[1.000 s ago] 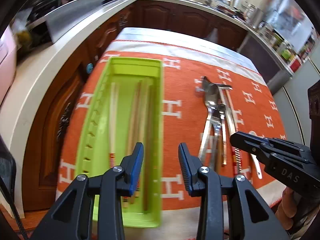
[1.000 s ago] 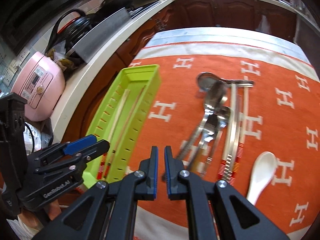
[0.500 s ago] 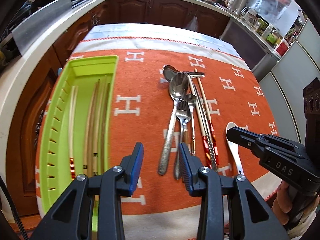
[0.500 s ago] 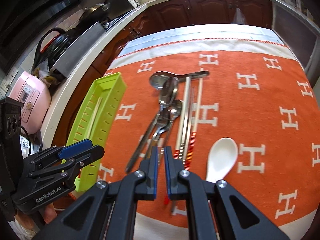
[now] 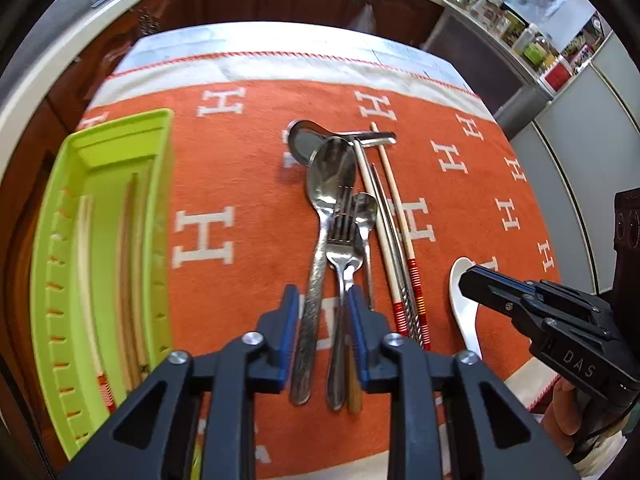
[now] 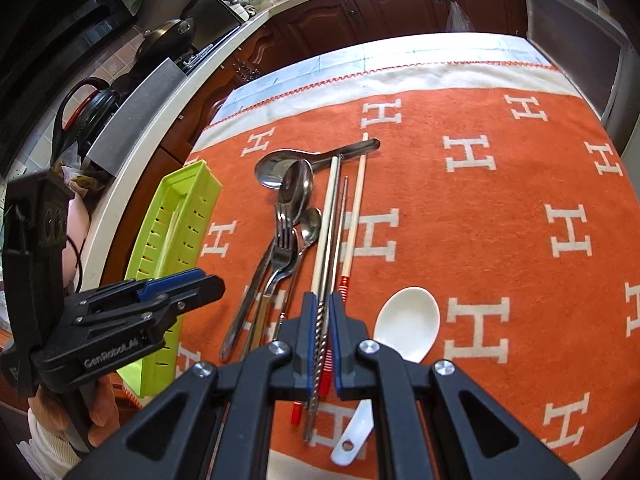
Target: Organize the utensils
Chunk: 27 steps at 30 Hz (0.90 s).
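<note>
Orange cloth (image 5: 248, 168) bore white "H" letters. Right gripper (image 5: 474, 276) read "DAS", jaws together above chopsticks (image 6: 320, 320); left gripper (image 5: 322, 304) read "GenRobot.AI", jaws just narrowed, still apart, straddling spoon (image 5: 320, 240) and fork (image 5: 342, 248) handles. Green tray (image 5: 48, 240) sat left, holding wooden chopsticks; white spoon (image 6: 408, 324) lay right.

Right gripper (image 6: 323, 330) above chopsticks (image 6: 326, 236), white spoon (image 6: 404, 326)
</note>
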Each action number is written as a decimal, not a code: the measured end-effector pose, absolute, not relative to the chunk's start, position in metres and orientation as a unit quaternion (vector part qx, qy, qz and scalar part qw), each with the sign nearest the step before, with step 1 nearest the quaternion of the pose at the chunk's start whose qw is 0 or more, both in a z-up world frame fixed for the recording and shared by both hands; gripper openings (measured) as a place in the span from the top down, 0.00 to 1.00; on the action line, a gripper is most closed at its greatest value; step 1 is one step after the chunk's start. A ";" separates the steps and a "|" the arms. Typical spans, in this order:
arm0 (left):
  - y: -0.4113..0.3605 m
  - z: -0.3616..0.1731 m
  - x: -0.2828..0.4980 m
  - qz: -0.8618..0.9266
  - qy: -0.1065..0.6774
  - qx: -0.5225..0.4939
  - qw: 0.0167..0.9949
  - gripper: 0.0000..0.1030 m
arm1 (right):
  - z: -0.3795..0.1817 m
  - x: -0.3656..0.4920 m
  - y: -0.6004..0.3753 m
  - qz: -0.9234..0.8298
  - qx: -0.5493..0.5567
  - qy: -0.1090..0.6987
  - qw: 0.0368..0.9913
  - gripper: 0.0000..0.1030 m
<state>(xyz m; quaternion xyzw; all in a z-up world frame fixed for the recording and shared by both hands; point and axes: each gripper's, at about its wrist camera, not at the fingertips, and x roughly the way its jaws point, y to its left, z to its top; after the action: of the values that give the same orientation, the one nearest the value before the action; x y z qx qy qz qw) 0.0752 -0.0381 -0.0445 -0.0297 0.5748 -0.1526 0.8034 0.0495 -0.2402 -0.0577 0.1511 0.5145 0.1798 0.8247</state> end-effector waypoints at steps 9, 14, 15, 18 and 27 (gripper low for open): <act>-0.043 -0.066 0.096 -0.170 0.600 -0.046 0.781 0.89 | -0.064 0.056 -0.243 0.188 0.158 0.516 0.820 0.94; -0.044 -0.073 0.104 -0.174 0.602 -0.042 0.778 0.90 | -0.070 0.060 -0.246 0.190 0.163 0.521 0.816 0.94; -0.044 -0.074 0.105 -0.175 0.604 -0.041 0.777 0.90 | -0.071 0.060 -0.247 0.190 0.164 0.521 0.816 0.94; -0.041 -0.080 0.109 -0.166 0.611 -0.041 0.773 0.90 | -0.075 0.063 -0.250 0.187 0.167 0.525 0.813 0.94; -0.036 -0.087 0.117 -0.193 0.623 -0.045 0.757 0.89 | -0.082 0.067 -0.252 0.187 0.176 0.533 0.806 0.94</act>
<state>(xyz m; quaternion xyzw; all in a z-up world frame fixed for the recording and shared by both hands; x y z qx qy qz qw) 0.1170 -0.0362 -0.0870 -0.0448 0.6229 -0.1927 0.7568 0.0666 -0.2525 -0.0820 0.1758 0.5330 0.1870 0.8063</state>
